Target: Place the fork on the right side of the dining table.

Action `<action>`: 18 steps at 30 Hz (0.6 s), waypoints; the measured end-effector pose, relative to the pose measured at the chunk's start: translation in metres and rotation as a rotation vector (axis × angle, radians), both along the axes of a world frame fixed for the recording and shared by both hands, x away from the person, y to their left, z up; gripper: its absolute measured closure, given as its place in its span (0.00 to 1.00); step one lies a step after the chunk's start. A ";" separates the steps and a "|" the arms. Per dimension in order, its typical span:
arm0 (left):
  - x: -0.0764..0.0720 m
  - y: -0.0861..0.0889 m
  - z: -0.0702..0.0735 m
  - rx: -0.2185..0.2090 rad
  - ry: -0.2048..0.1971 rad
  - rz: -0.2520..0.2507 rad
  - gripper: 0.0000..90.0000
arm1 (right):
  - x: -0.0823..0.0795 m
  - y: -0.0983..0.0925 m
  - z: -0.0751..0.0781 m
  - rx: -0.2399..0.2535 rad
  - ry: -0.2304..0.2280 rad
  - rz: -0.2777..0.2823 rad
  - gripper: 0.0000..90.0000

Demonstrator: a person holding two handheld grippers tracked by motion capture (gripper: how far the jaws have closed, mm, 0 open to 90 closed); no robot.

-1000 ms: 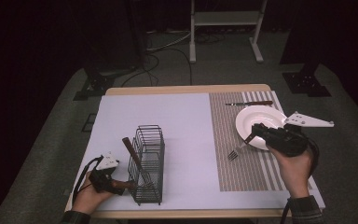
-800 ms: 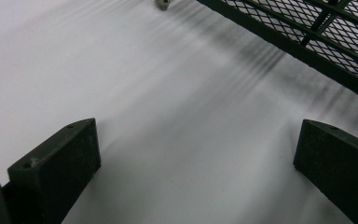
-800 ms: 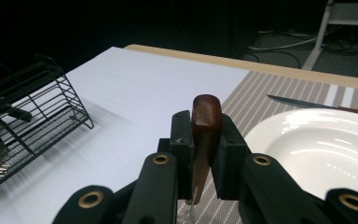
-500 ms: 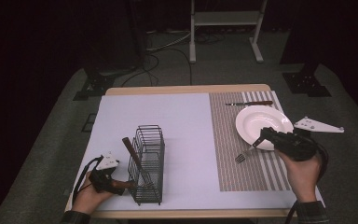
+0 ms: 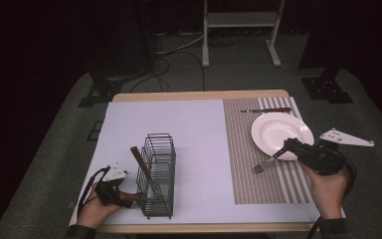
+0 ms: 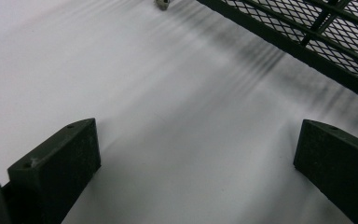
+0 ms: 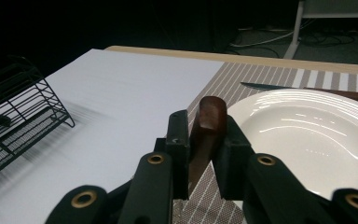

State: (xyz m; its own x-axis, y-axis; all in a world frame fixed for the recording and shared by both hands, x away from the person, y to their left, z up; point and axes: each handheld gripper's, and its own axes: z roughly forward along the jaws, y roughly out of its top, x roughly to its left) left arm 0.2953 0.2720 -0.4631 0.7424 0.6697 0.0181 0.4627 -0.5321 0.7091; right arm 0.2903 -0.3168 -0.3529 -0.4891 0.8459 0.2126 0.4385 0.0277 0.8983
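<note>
Right gripper view: right tongs (image 7: 204, 154) clamped on the fork (image 7: 207, 125) handle, just beside the plate (image 7: 303, 140). Grip's near the end, so it could swing or slip. Left tongs (image 6: 191, 158) sit apart on the tabletop (image 6: 158, 93).

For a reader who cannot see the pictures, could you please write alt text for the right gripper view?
The right gripper is shut on the brown wooden handle of a fork, seen from just behind its black jaws. To the right lies a white plate on a striped placemat, with a knife beyond it; a black wire rack stands at the left on the white table cover.
</note>
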 end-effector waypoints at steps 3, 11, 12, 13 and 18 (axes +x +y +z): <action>0.000 0.000 0.000 0.001 0.000 0.000 0.00 | -0.001 -0.003 -0.002 -0.003 0.002 -0.013 0.84; 0.000 0.000 0.000 0.001 0.001 0.000 0.00 | -0.001 -0.012 -0.009 -0.020 0.006 -0.060 0.80; 0.000 0.000 0.000 0.001 0.001 0.000 0.00 | -0.001 -0.012 -0.009 -0.020 0.006 -0.060 0.80; 0.000 0.000 0.000 0.001 0.000 0.000 0.00 | -0.002 -0.012 -0.010 -0.018 0.007 -0.065 0.80; 0.000 0.000 0.000 0.001 0.000 0.000 0.00 | -0.003 -0.019 -0.017 -0.026 0.013 -0.091 0.77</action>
State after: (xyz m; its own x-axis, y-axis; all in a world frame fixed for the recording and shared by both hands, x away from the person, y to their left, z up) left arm 0.2954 0.2720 -0.4631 0.7426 0.6694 0.0184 0.4627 -0.5329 0.7085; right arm 0.2877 -0.3360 -0.3700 -0.4071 0.8921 0.1960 0.4516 0.0100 0.8922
